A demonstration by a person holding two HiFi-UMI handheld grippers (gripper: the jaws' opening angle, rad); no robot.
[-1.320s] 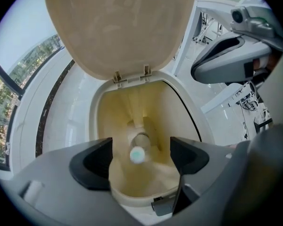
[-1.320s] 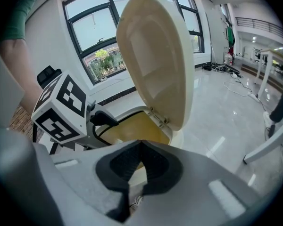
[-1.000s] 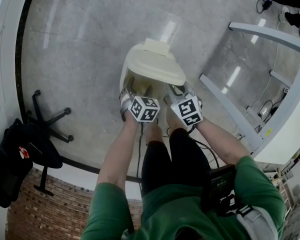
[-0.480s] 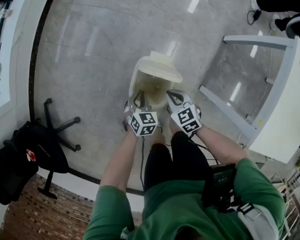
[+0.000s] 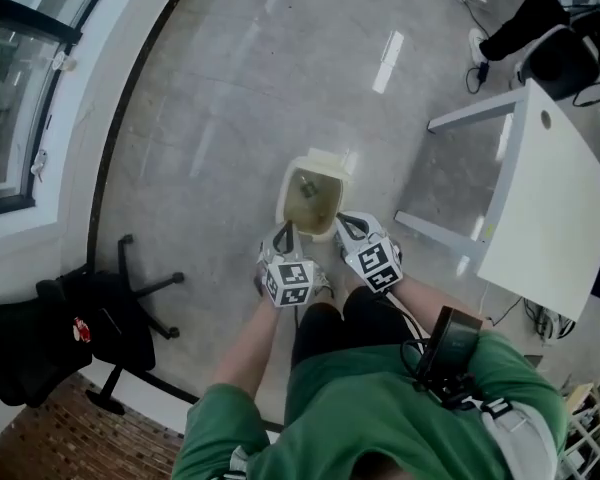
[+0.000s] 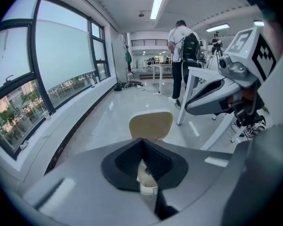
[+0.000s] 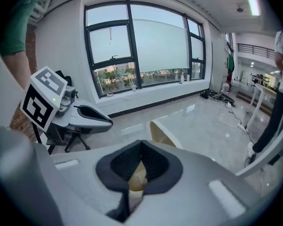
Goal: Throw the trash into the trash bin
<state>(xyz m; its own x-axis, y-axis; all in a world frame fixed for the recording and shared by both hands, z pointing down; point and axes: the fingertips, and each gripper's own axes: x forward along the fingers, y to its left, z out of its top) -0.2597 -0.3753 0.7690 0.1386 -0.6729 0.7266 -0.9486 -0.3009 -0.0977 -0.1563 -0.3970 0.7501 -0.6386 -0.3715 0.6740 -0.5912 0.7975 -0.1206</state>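
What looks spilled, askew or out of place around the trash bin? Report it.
Nothing stands out. The trash bin stands upright on the floor with its lid open, and no litter shows on the floor beside it.

Open-plan office or lab hall. Ahead of the left gripper (image 5: 286, 234), a polished grey floor (image 5: 210, 118) runs to distant desks (image 6: 156, 68) under ceiling strip lights (image 6: 155, 7), where a person with a backpack (image 6: 181, 51) stands. Tall black-framed windows (image 6: 61, 60) line its left side. A white table (image 5: 550, 208) stands right of the right gripper (image 5: 352, 230); a black swivel chair (image 5: 100, 328) sits far left by a brick wall (image 5: 40, 438)
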